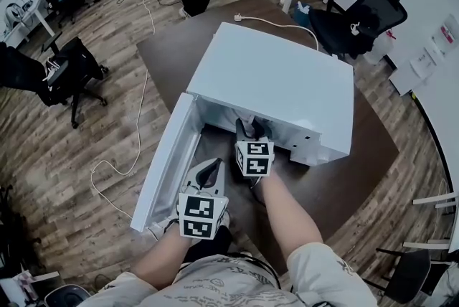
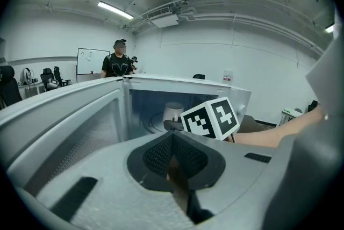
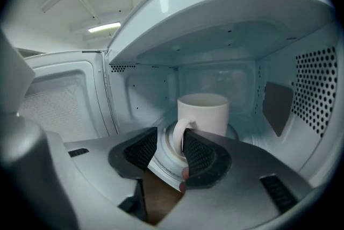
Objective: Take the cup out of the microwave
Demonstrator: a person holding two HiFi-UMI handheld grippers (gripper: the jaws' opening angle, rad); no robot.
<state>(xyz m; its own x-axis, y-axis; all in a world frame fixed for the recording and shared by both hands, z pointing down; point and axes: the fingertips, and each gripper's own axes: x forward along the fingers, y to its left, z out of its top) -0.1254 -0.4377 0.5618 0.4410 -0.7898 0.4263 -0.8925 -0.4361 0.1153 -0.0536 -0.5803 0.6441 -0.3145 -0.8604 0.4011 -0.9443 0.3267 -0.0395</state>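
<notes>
White mug (image 3: 207, 113) stands upright on the turntable (image 3: 164, 162) inside the open microwave (image 1: 287, 76), handle toward us. We judge it rigid, glazed, slippery and breakable if knocked, so the handle is the place to pinch. Our right gripper (image 3: 171, 140) is spread astride that handle, not clamped. Our left gripper (image 2: 173, 143) is pressed together, empty, beside the door (image 1: 161, 162). The head view hides the mug under the oven's top; both gripper views show it.

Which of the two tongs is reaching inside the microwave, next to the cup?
The right tongs: open around the handle of the white ceramic cup, inside the white metal microwave. The left tongs are shut and empty, outside it.
</notes>
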